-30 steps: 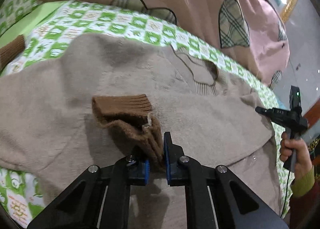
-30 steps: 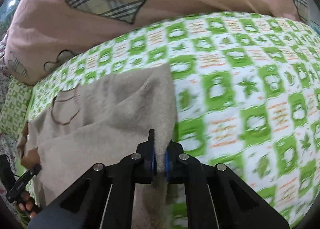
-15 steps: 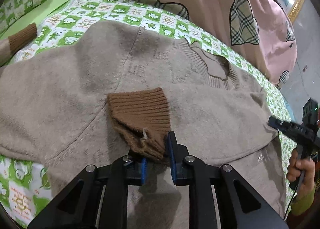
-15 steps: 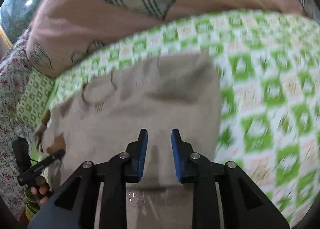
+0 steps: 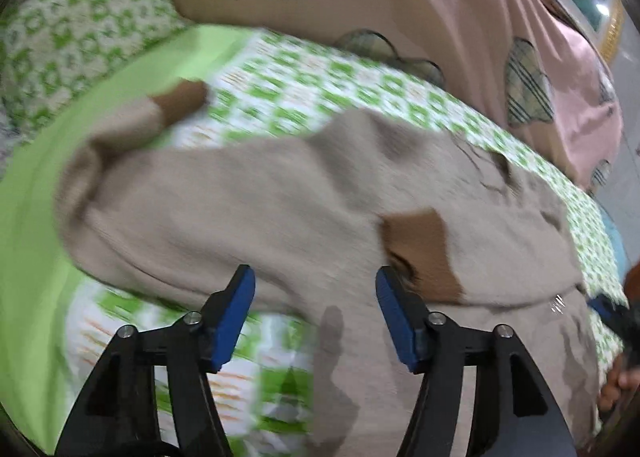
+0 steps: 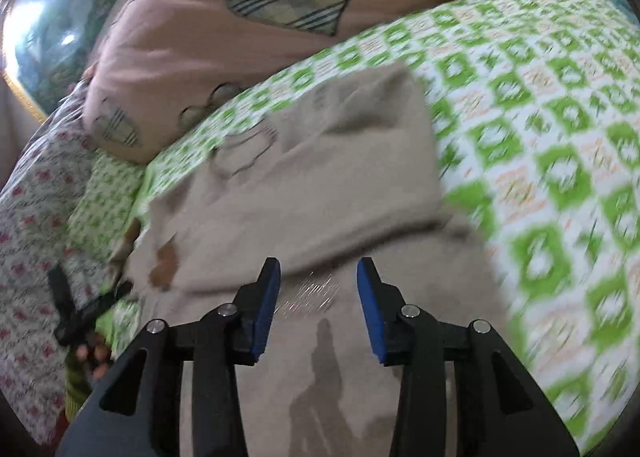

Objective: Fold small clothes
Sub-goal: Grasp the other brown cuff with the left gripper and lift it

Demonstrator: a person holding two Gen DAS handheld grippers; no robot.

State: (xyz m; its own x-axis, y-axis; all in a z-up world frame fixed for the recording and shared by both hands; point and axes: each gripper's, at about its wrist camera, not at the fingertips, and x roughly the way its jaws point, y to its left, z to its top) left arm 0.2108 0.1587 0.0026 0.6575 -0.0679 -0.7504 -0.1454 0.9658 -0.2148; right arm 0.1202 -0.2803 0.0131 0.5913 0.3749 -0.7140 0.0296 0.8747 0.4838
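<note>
Sweater [image 5: 248, 209] of beige knit lies spread on the bed's green-and-white checked sheet [image 5: 304, 97], one sleeve folded across its body so that the brown ribbed cuff [image 5: 420, 245] rests on the chest, while the other brown cuff [image 5: 184, 101] lies out on the sheet at the far left. The left gripper [image 5: 316, 313] hangs over the sweater's lower edge with its blue-padded jaws spread; they have just been opening, and nothing is between them. The right gripper [image 6: 318, 305] hangs over the sweater's hem [image 6: 320, 357], its jaws likewise parted after just opening, with no cloth pinched. Beyond the neckline lies a pink quilt [image 6: 240, 37] with plaid hearts. Both views are blurred.
</note>
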